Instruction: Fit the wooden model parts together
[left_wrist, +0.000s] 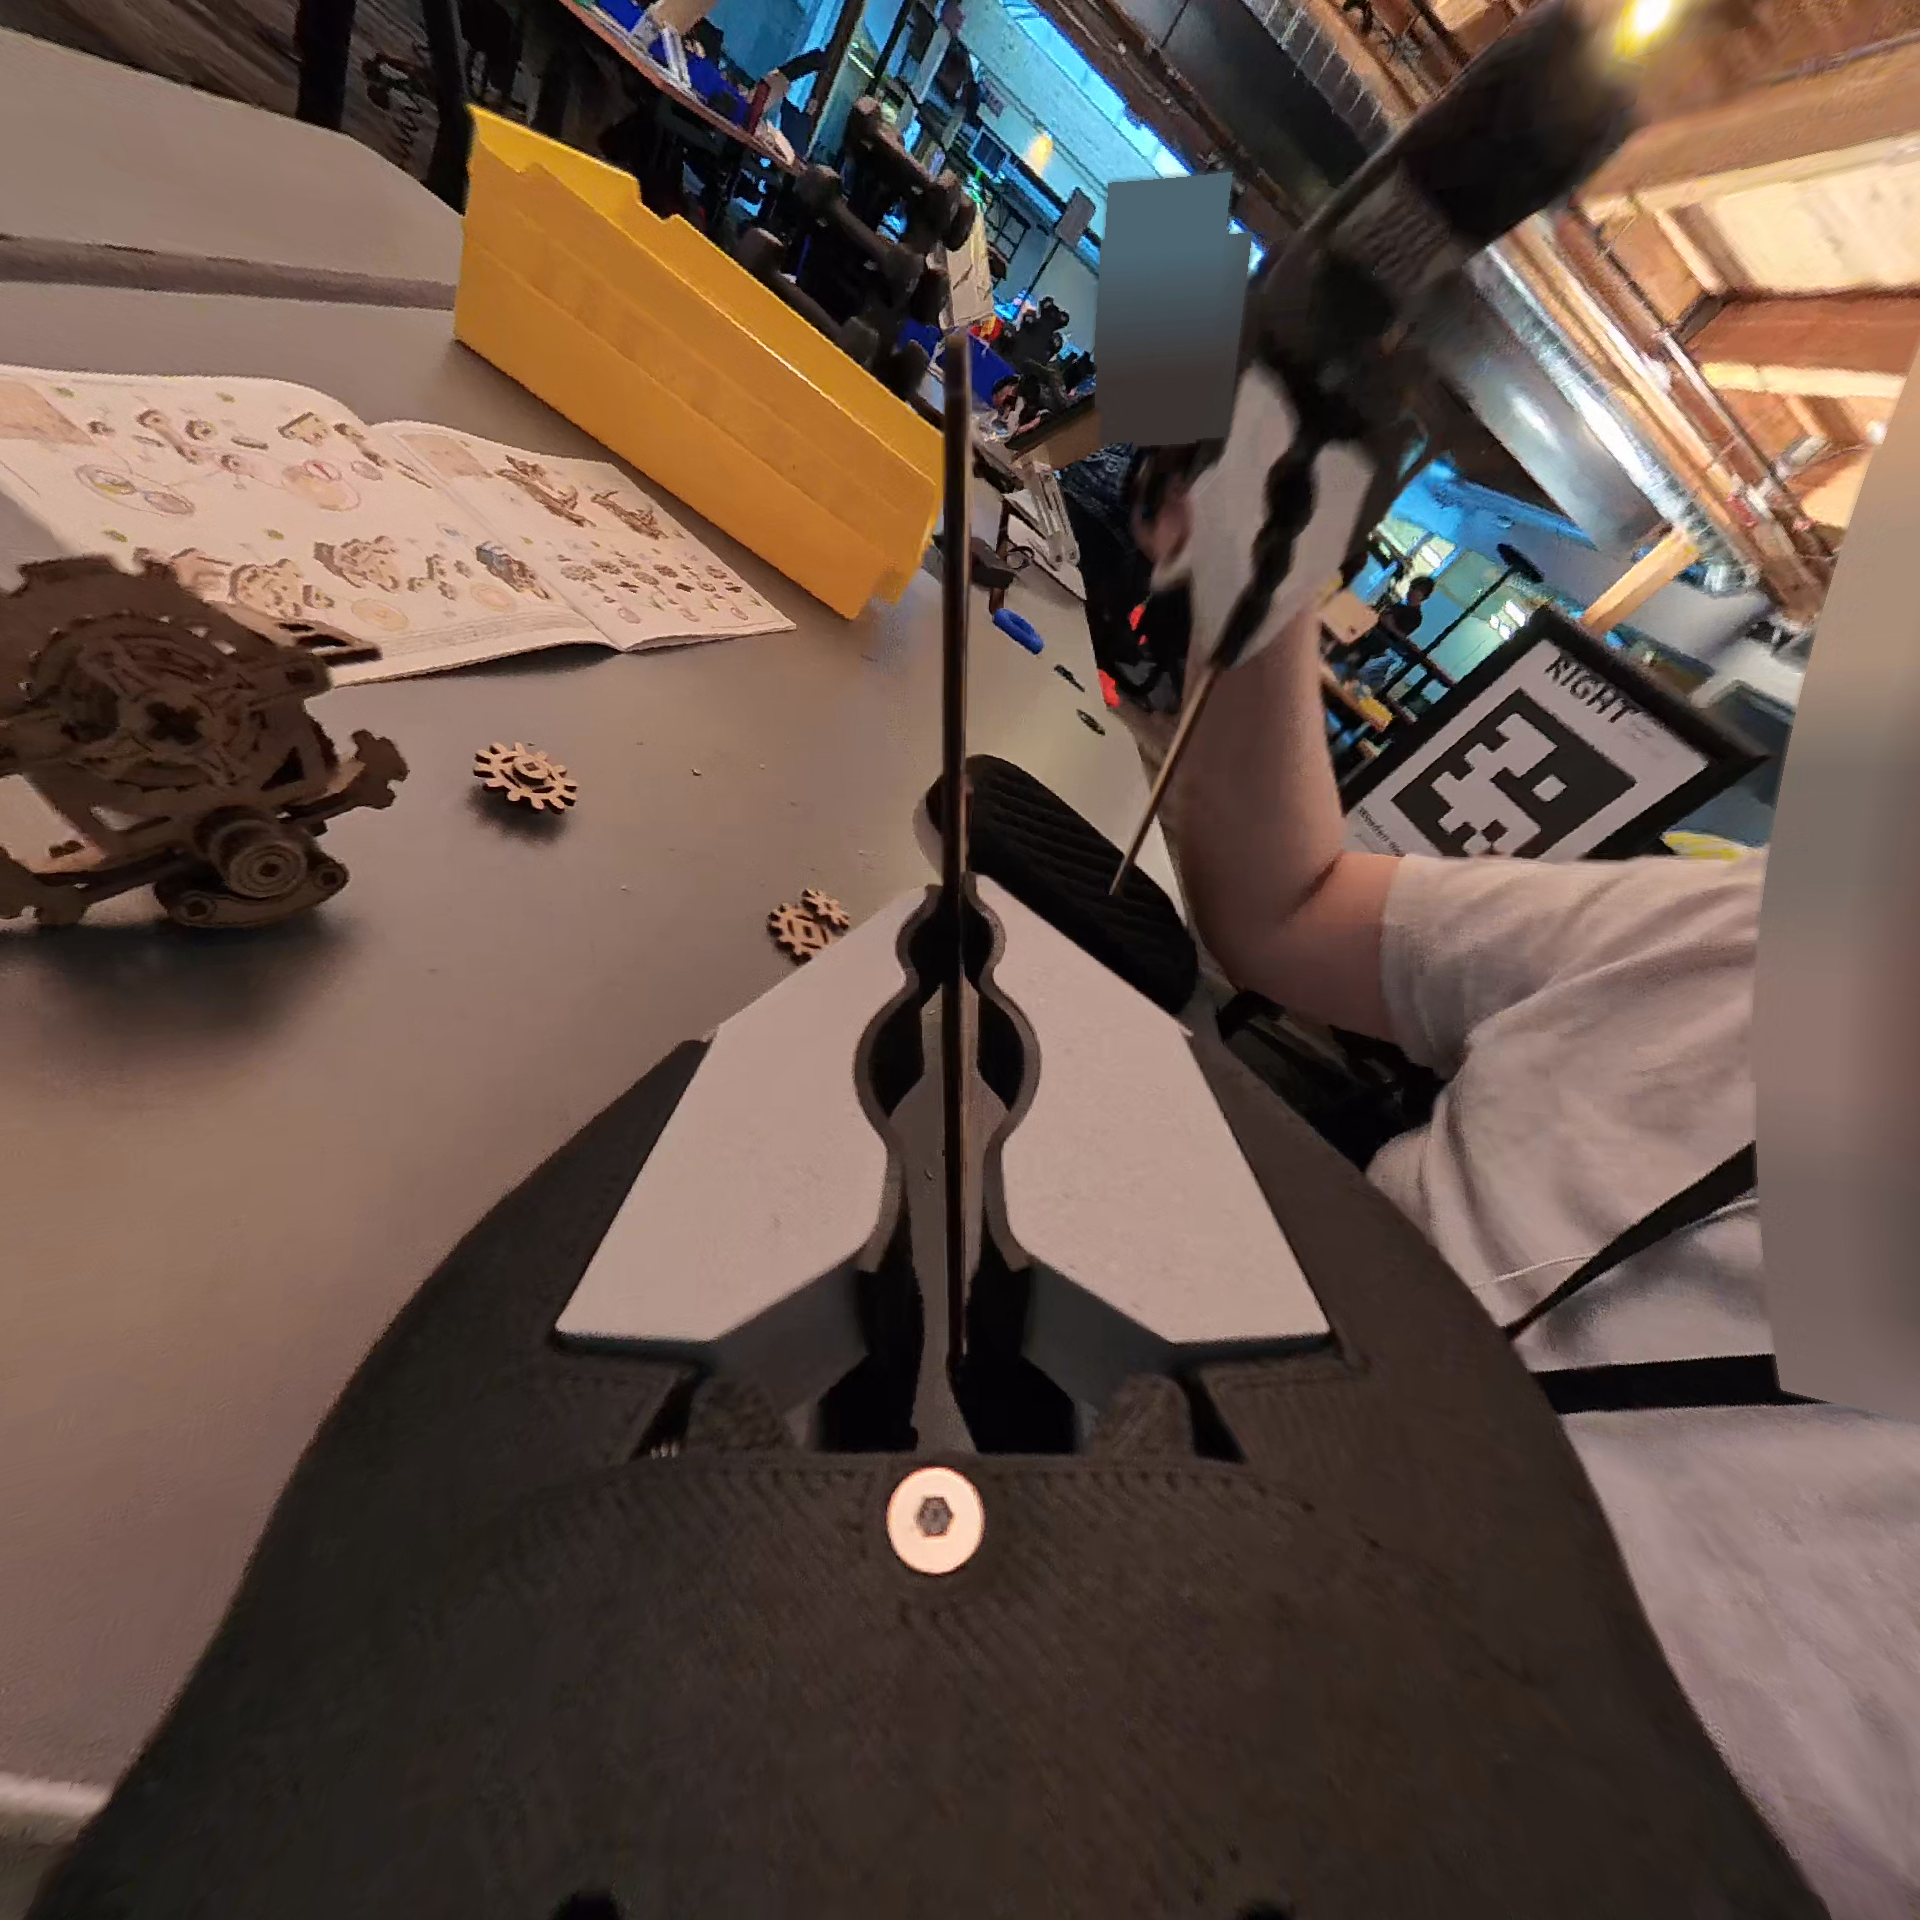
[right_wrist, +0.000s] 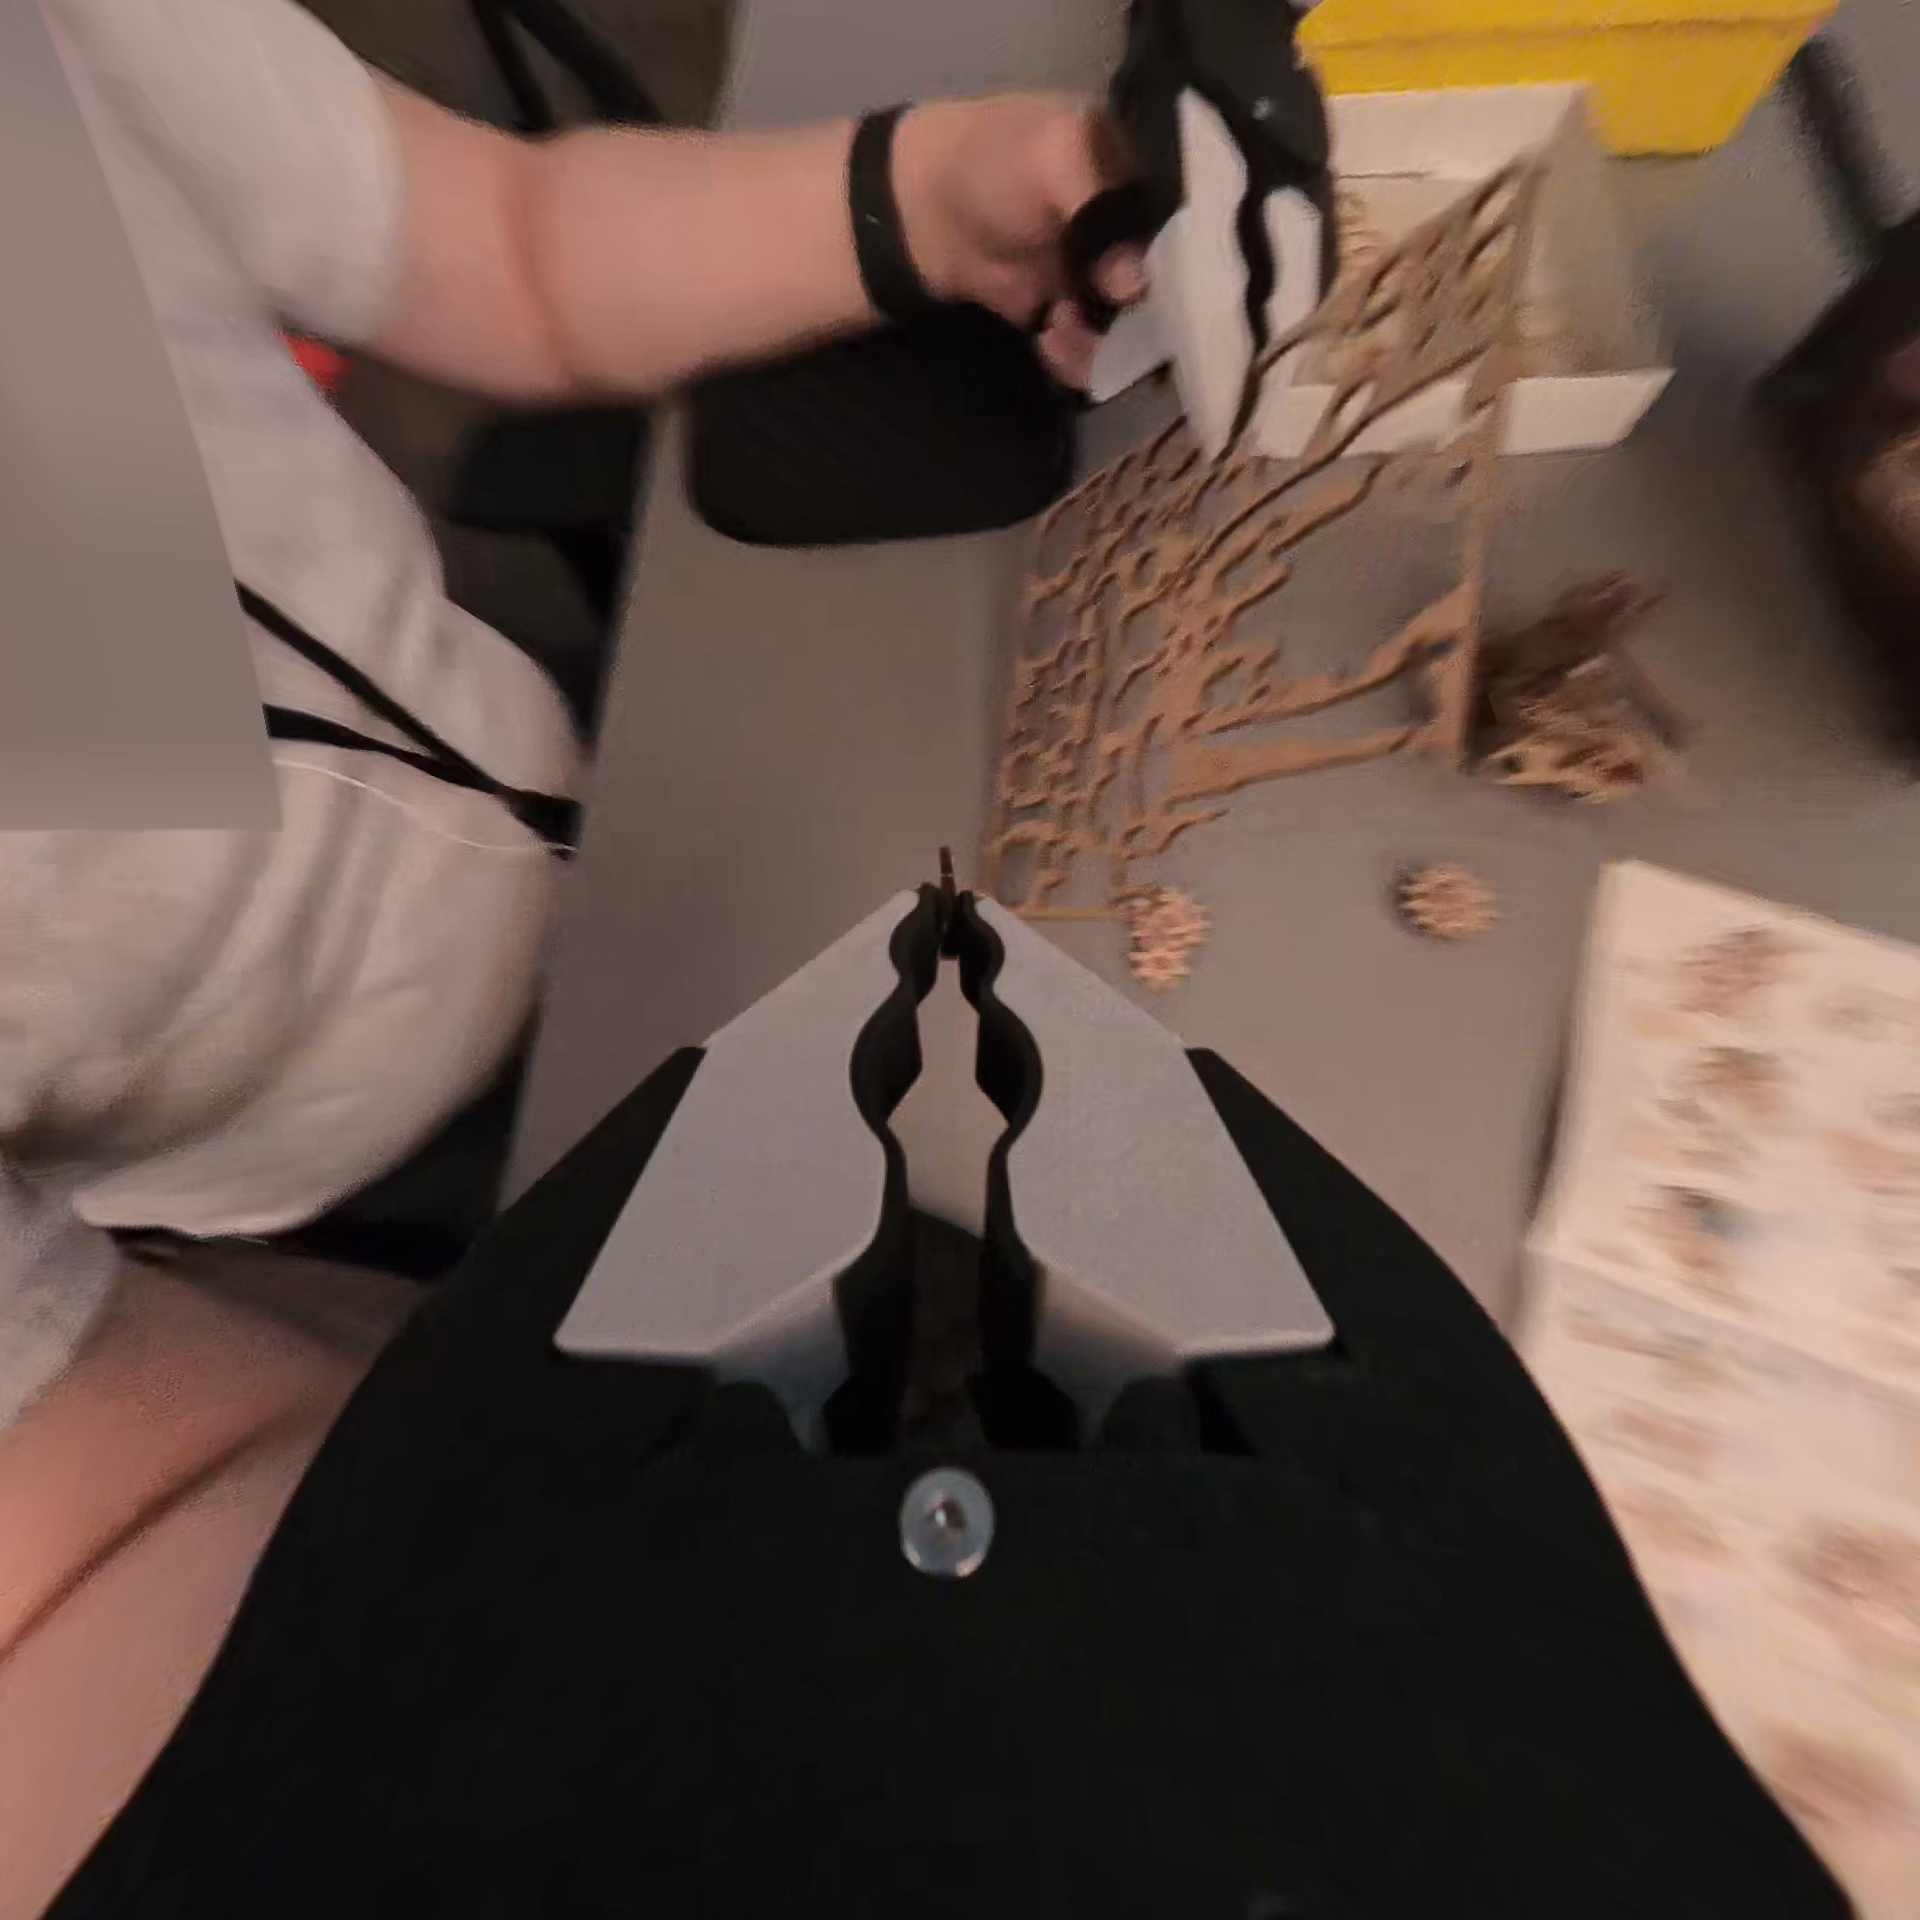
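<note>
Grey bench (left_wrist: 520, 1039) carries yellow bin (left_wrist: 675, 353), open instruction booklet (left_wrist: 364, 520), part-built wooden model (left_wrist: 156, 748), two loose gears (left_wrist: 525, 774).
Left claw (left_wrist: 951, 914) pinches wooden parts sheet (right_wrist: 1247, 623) edge-on, raised above bench.
Right claw (right_wrist: 945, 914) pressed together on thin wooden stick (left_wrist: 1158, 790), lifted beside sheet.

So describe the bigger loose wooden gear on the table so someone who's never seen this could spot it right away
Start at the open instruction booklet lying flat on the grey table in front of the yellow bin. Just below the booklet's near edge, right of the assembled wooden model, lies a round toothed gear. It is a single wheel with a raised hub, unlike the smaller paired piece nearer the left gripper.
</note>
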